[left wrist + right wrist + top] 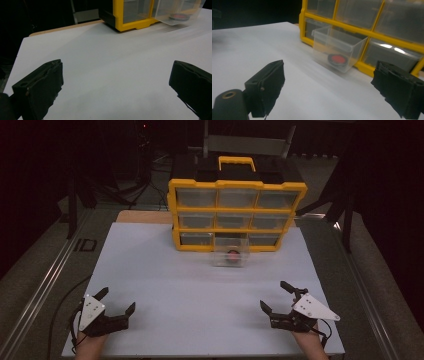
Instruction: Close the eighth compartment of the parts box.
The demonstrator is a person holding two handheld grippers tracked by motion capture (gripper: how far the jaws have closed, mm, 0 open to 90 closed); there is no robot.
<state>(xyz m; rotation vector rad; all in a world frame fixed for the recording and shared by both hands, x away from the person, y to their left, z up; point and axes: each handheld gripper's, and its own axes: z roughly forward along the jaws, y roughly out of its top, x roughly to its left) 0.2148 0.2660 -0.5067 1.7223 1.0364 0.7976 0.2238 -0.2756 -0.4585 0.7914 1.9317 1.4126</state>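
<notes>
A yellow organizer cabinet (235, 212) with clear drawers stands at the back middle of the white table (165, 285). Its bottom middle drawer (230, 255) is pulled out toward me, and a small round red and black object (233, 256) lies inside it. The drawer (338, 48) and its red object (337, 59) also appear in the right gripper view. My left gripper (116, 301) rests open near the front left edge with nothing between its jaws. My right gripper (277, 295) rests open at the front right, also holding nothing. Both are far from the cabinet (130, 13).
The cabinet has a yellow carry handle (236, 162) on top. A wooden board edge (142, 216) shows behind the table at the left. Metal rails (45, 280) run along both sides of the table. Dark surroundings lie beyond.
</notes>
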